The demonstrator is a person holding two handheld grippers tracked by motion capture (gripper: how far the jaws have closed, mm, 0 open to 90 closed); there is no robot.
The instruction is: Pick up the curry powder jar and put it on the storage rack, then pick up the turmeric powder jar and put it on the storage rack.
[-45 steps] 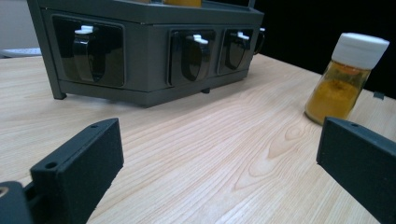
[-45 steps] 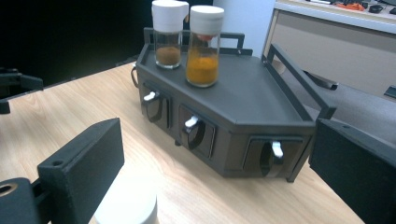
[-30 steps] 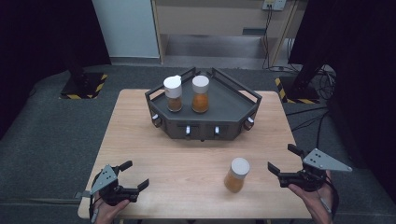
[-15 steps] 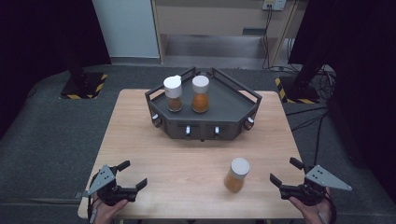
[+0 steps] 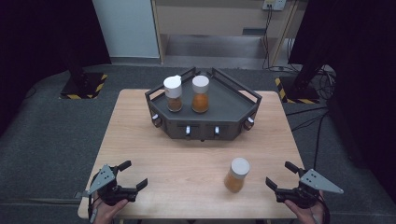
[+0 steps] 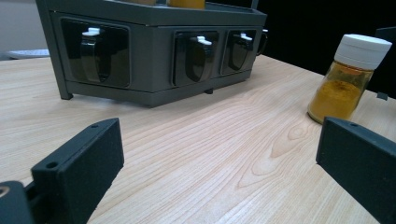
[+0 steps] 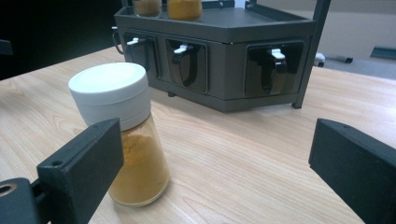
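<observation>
- High view: table [image 5: 187, 163], light wood. Dark rack [image 5: 224, 109] at the far middle, two white-capped jars on top: brown jar [image 5: 173, 93] beside orange jar [image 5: 201, 94], both upright.
- High view: loose jar [image 5: 236, 175], orange powder, white cap, upright on the table's near right, well apart from the rack.
- High view: left gripper [image 5: 133, 176] at the near left corner, jaws spread, holding nothing.
- High view: right gripper [image 5: 281, 175] at the near right edge, jaws spread and empty, near the loose jar but not touching it.
- Left gripper view: both jaws wide apart over bare wood; rack front with three latches [image 6: 200, 56] ahead; loose jar at far right.
- Right gripper view: jaws wide apart; loose jar just beyond the left jaw; rack behind.
</observation>
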